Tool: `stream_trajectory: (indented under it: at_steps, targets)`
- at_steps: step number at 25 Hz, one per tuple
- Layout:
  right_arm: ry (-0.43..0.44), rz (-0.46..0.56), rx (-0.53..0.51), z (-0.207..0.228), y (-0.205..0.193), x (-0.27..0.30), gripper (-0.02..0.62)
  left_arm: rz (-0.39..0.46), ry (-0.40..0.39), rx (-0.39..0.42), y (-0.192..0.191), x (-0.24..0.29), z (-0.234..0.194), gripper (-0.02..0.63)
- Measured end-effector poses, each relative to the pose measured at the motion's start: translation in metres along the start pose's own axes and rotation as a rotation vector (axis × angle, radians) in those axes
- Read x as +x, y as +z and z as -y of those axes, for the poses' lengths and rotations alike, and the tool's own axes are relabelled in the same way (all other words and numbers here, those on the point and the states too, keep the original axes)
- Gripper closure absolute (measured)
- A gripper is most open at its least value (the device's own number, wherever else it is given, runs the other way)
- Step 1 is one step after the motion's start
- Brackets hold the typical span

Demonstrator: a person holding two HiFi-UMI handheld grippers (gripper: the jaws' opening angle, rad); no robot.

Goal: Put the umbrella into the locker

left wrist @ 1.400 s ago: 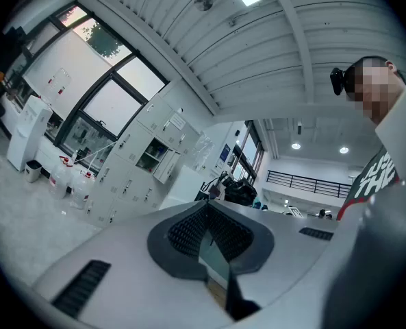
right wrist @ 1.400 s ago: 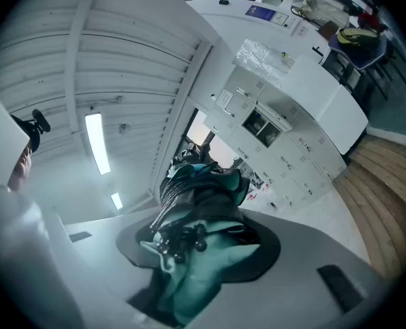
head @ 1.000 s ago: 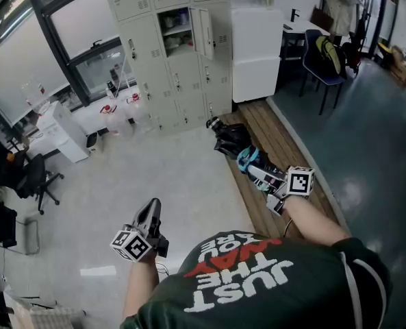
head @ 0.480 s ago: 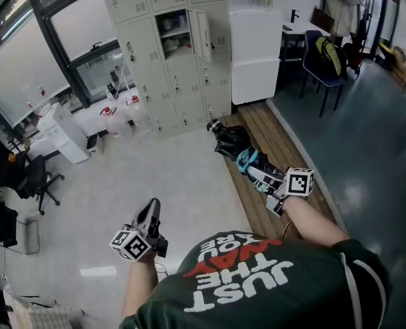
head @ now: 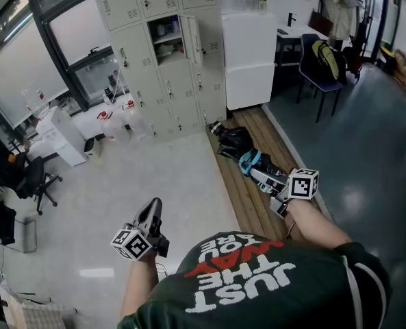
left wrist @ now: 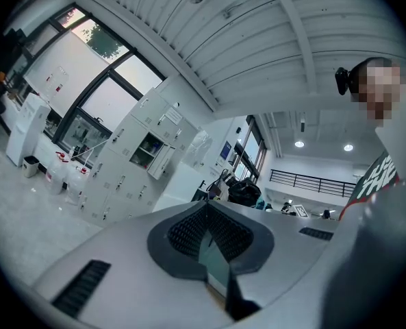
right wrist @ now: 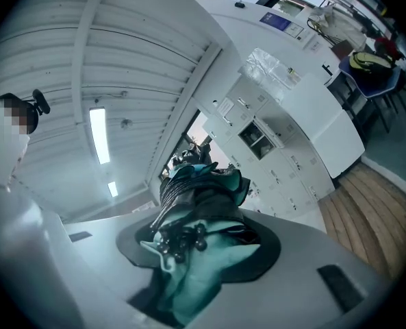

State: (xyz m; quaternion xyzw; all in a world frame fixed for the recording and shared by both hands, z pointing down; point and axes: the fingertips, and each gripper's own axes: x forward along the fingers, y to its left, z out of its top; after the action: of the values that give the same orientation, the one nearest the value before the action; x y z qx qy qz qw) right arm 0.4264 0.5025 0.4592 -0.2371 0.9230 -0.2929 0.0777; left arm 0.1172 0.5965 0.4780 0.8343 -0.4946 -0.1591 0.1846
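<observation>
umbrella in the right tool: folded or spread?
Folded. The umbrella is a tight bundle, ribs and teal-black canopy gathered together, clamped in the right tool.

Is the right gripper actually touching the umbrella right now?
Touching. The right gripper view shows the folded umbrella wedged between the jaws of the right gripper, with both pads pressed against its teal fabric.

I see bare floor point(head: 168, 184) ahead up to the lockers point(head: 144, 81). The open compartment point(head: 166, 36) holds clutter point(head: 164, 27), its door point(head: 190, 40) juts out, and a white cabinet point(head: 247, 60) flanks it.
</observation>
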Motion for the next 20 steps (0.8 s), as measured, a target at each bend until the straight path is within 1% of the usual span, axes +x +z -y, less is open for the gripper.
stream_trajectory:
  at_steps: [5, 10, 12, 16, 20]
  targets:
    - [0.004, -0.012, -0.035, 0.014, 0.015, -0.021, 0.380, -0.015, -0.001, 0.004, -0.012, 0.019, 0.022, 0.591]
    - [0.020, -0.011, -0.031, 0.025, 0.022, -0.019, 0.380, -0.014, 0.019, 0.005, -0.012, 0.029, 0.023, 0.591]
    - [0.026, -0.017, -0.033, 0.029, 0.021, -0.012, 0.380, -0.009, 0.029, -0.001, -0.011, 0.031, 0.017, 0.591]
    - [0.030, -0.029, -0.027, 0.039, 0.023, 0.011, 0.380, -0.015, 0.022, -0.012, -0.015, 0.040, -0.005, 0.591]
    - [0.022, -0.036, -0.007, 0.056, 0.020, 0.049, 0.380, -0.022, 0.035, -0.046, -0.013, 0.051, -0.045, 0.591]
